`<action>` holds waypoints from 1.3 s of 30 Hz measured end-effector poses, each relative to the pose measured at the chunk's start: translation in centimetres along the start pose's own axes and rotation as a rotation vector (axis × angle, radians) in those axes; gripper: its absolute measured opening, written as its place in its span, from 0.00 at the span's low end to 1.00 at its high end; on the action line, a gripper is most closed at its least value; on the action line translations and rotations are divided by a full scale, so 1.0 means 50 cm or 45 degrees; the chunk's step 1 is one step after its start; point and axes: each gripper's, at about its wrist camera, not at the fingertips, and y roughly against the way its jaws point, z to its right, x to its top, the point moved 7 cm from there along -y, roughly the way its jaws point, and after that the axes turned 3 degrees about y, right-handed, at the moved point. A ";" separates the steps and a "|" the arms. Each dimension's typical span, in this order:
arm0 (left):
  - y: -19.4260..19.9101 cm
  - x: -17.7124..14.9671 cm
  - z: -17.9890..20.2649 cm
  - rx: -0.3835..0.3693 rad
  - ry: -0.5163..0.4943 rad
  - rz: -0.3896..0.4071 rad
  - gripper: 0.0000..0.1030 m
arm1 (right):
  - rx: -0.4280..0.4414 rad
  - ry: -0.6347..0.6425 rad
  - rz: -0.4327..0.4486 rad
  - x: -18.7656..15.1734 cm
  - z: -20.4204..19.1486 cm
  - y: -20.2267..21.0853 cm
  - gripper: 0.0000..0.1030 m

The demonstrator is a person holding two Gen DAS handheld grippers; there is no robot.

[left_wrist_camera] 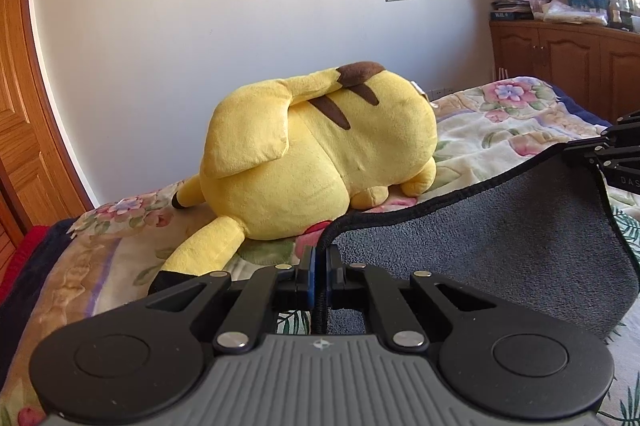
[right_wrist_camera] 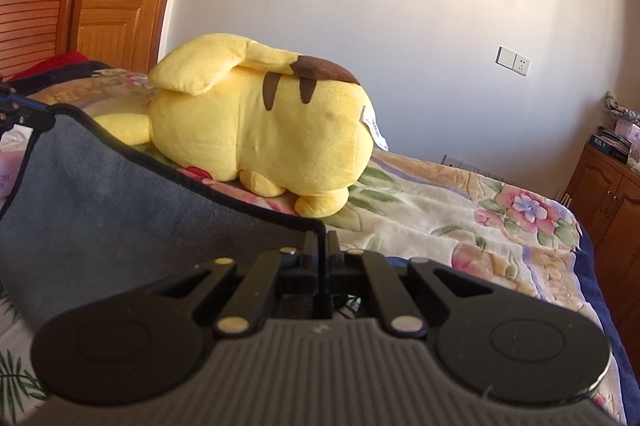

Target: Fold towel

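Left gripper [left_wrist_camera: 320,258] clamped tight on one corner of the grey towel [left_wrist_camera: 500,210], black hem pinched between the blue-padded fingers [left_wrist_camera: 307,266] and running back between them. Right gripper [right_wrist_camera: 321,246] likewise closed on the opposite corner of the towel [right_wrist_camera: 120,194], cloth hanging slack between the two above the floral bedspread [right_wrist_camera: 460,202]. Behind the raised hem, toward the bed's far edge by the wall, yellow plush toy [left_wrist_camera: 320,154] lying on its side.

We've got the plush toy [left_wrist_camera: 320,154] lying just past the towel's [left_wrist_camera: 480,226] lifted far edge, blocking fwd reach, w/ open bedspread [right_wrist_camera: 460,218] to its right for passing thru.
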 end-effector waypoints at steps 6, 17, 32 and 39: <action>-0.058 -0.013 -0.003 0.013 0.026 -0.034 0.00 | -0.004 0.011 -0.030 -0.019 -0.007 -0.042 0.03; -0.142 -0.074 0.004 0.018 0.030 -0.142 0.00 | 0.018 -0.005 -0.114 -0.079 -0.022 -0.111 0.04; -0.026 -0.031 0.030 -0.059 0.118 -0.124 0.24 | 0.092 -0.063 -0.055 -0.017 -0.030 0.012 0.37; 0.085 0.001 0.047 -0.088 0.145 -0.098 0.23 | 0.107 -0.070 -0.047 0.021 -0.038 0.121 0.37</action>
